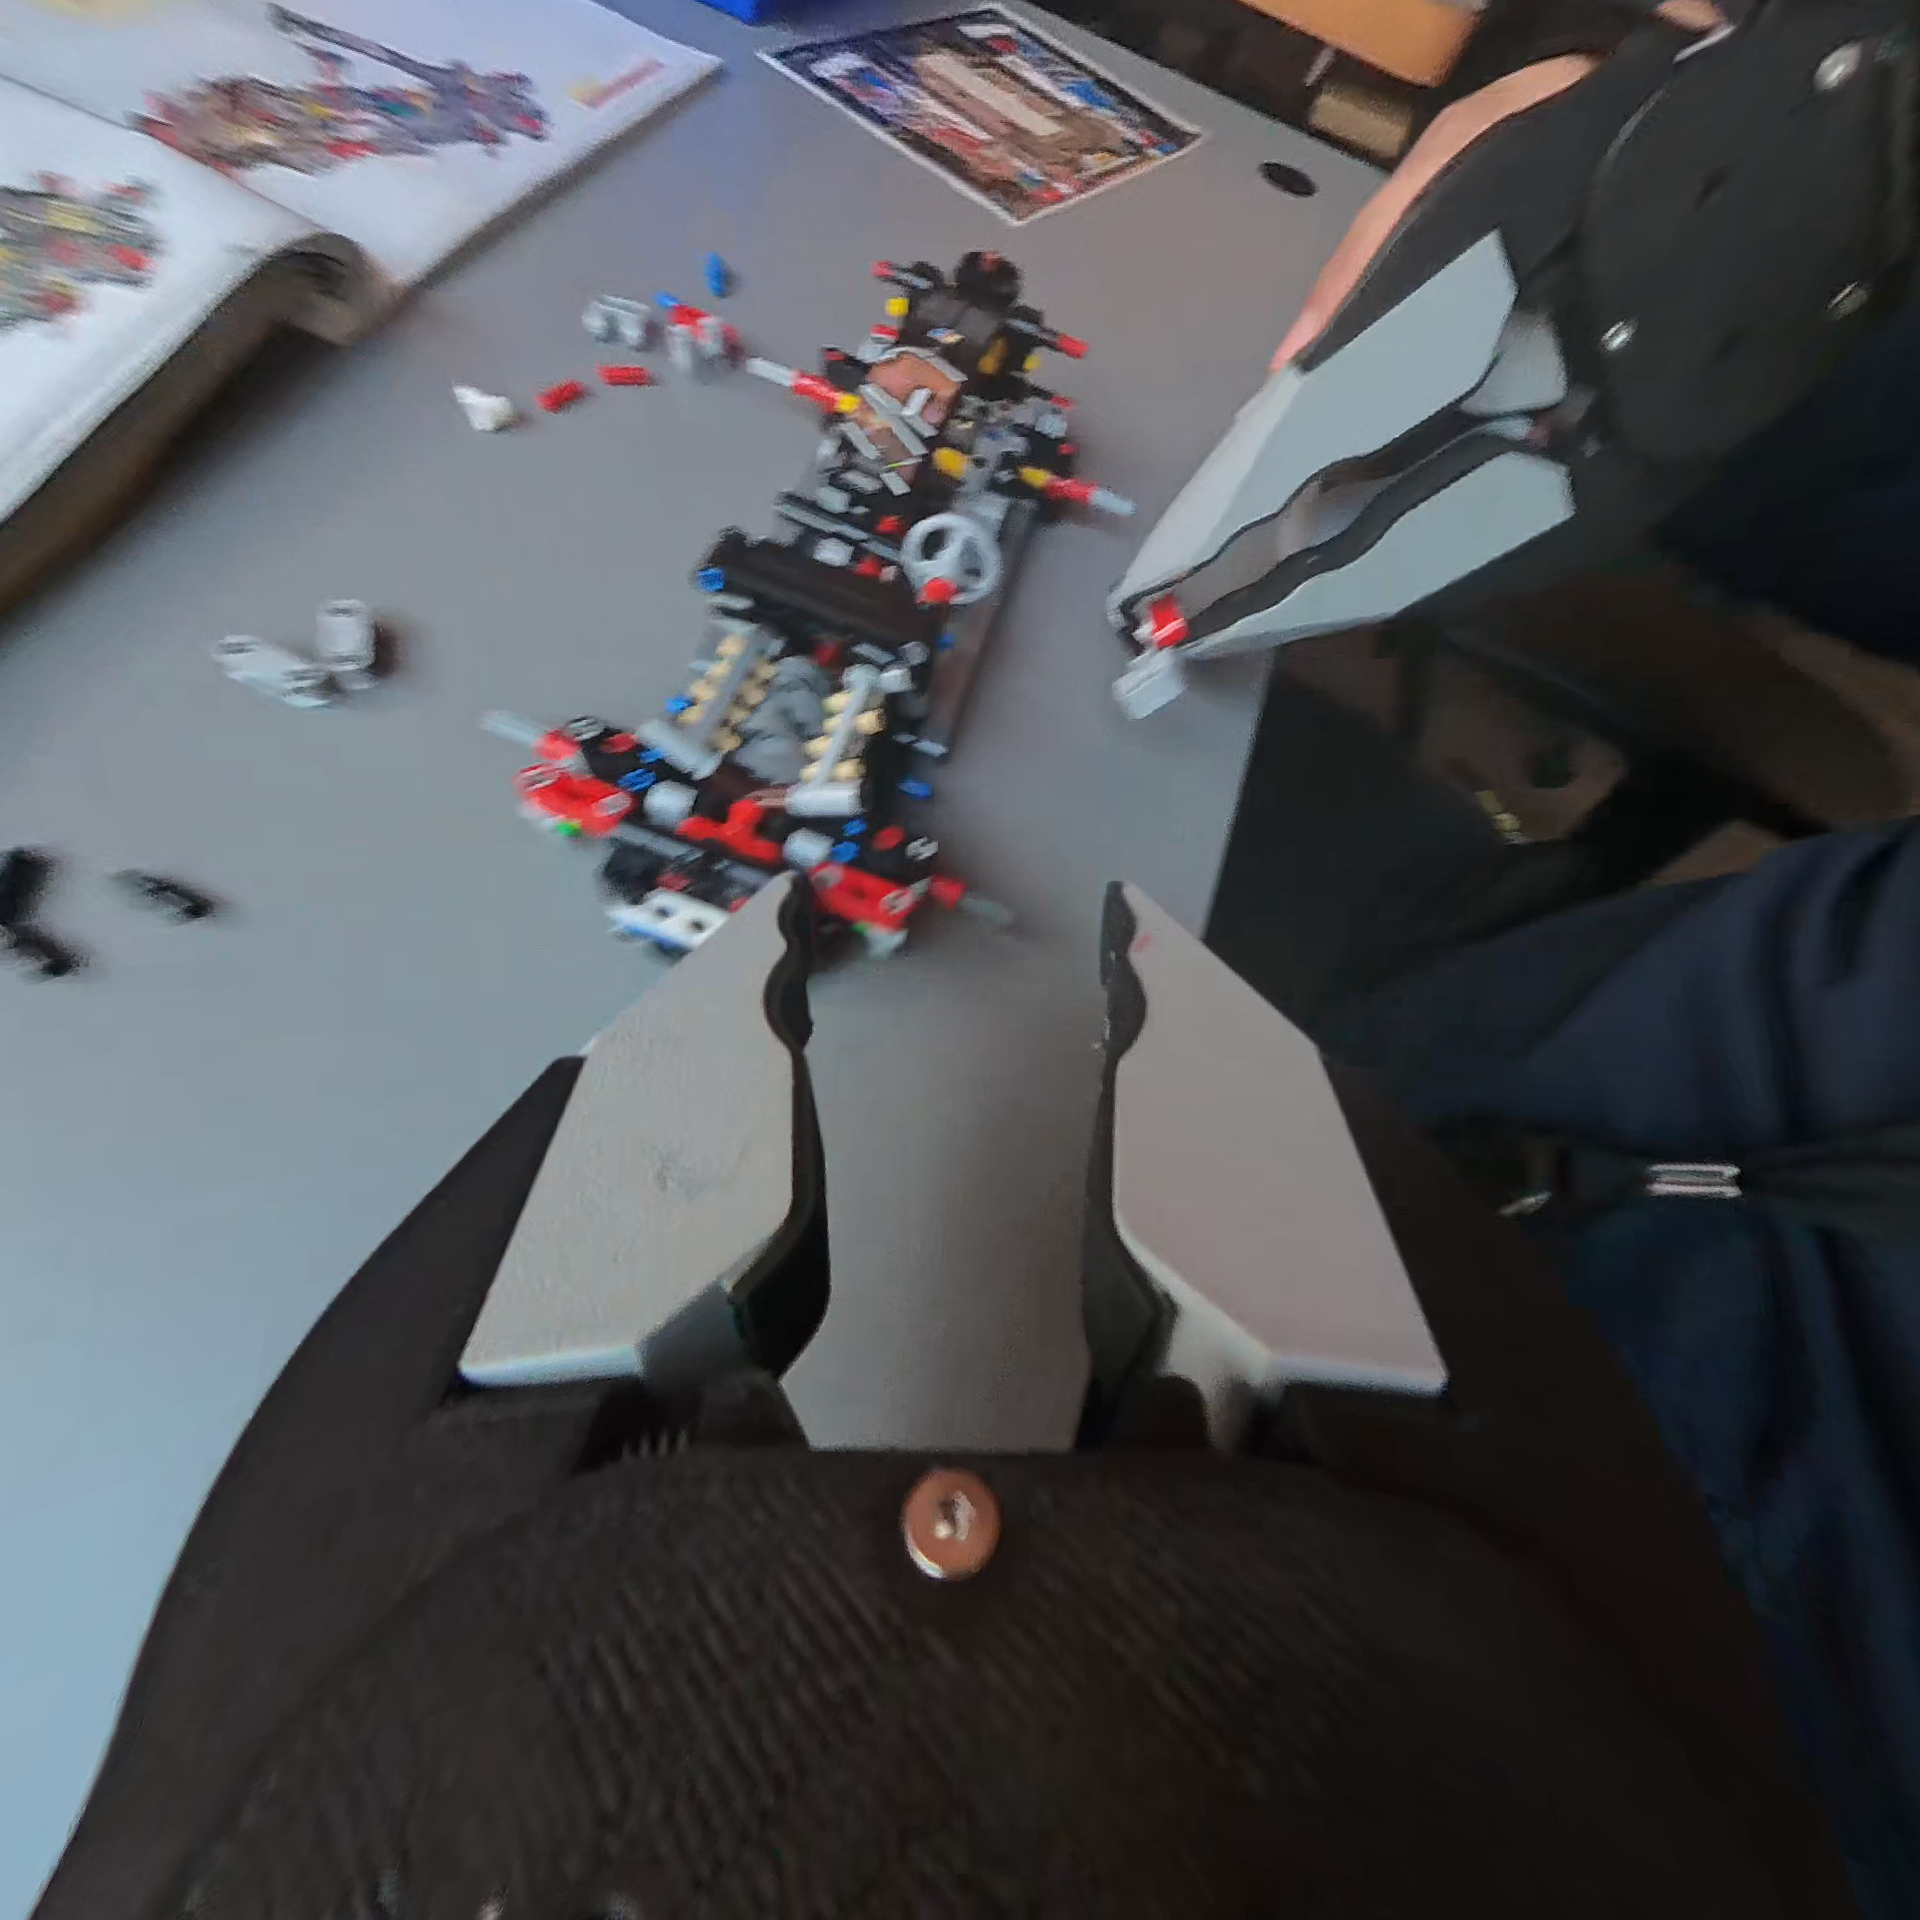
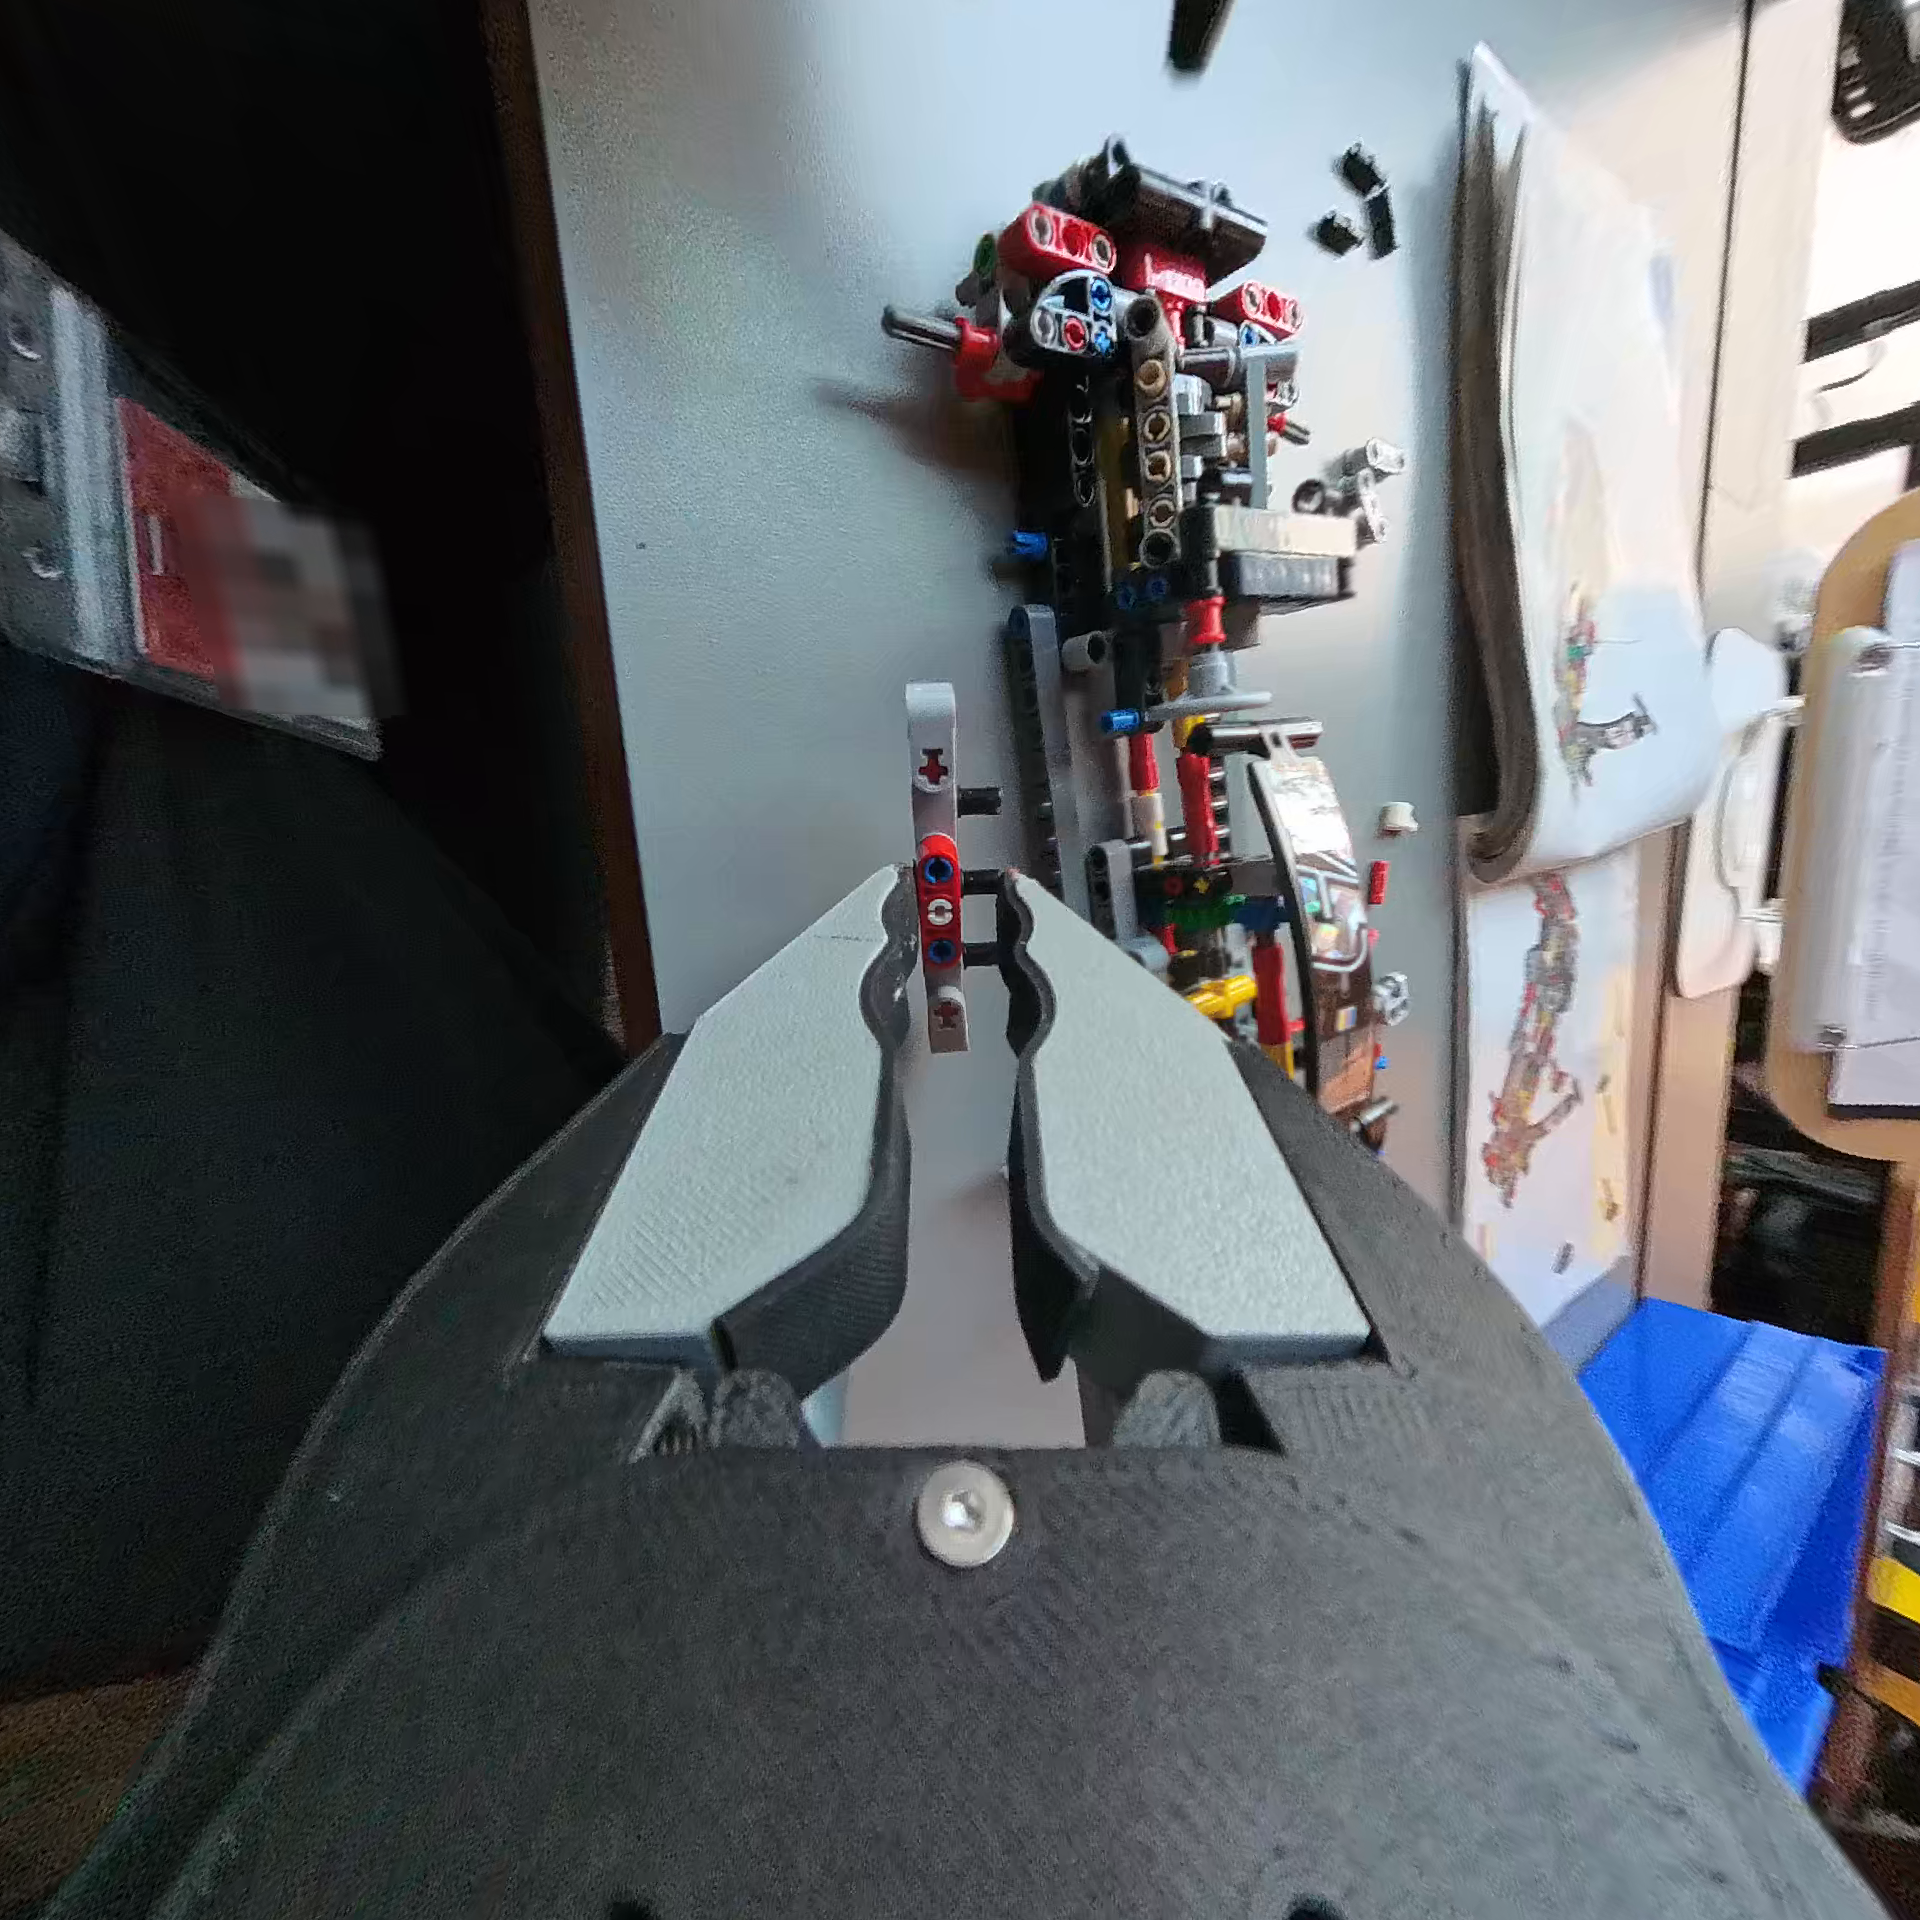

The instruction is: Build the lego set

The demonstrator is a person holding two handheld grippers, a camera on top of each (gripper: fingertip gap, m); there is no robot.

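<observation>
Right gripper (image 2: pixel 951 914) jaws gripping beam (image 2: pixel 935 831)

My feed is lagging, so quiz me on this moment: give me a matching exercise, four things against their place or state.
Things:
1. left hand-held gripper
2. right hand-held gripper
3. brick-built chassis
4. open instruction book

States or places:
A. lies along the grey table's middle, loose pieces around it
B. clamped on a small grey and red beam assembly
C. jaws apart, nothing between them
D. spread at the table's far left side in the left wrist view

Pairs: 1-C, 2-B, 3-A, 4-D
</observation>
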